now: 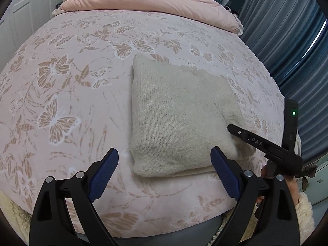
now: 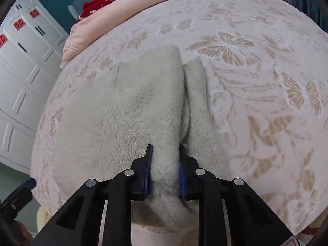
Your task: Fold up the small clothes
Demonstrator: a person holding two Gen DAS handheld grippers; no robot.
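Lying on the bed [image 1: 82,86], the folded sweater [image 1: 176,119] was observed near the front edge of the mattress, right of centre in the left wrist view. The garment was a pale grey-green knit, soft and fuzzy, with fine ribbed stitches visible on its upper face. It was folded into a thick, roughly rectangular pad with rounded corners; a second layer projected beyond the top one along the right side. In the right wrist view a deep crease was seen running lengthwise between a broad left portion and a narrower rolled strip on the right.

The bedspread was noted as pink plush, patterned with tan and white butterflies and leaf sprays. A plain pink quilt [image 1: 147,2] was heaped in soft folds along the far end of the bed. White panelled cabinet doors [image 2: 22,65] were recorded at the left, pleated blue-grey curtains [image 1: 287,41] at the right.

The left hand-held gripper [image 1: 164,172] was recorded with its black jaws spread wide and its ridged blue pads [image 1: 102,174] clear of the fabric, held over the near edge of the sweater with nothing gripped. The right hand-held gripper [image 2: 165,168] was recorded as clamped on a bunched fold at the near edge of the sweater, the knit pinched between both pads. A cream fleece sleeve [image 1: 305,213] was visible at the lower right.
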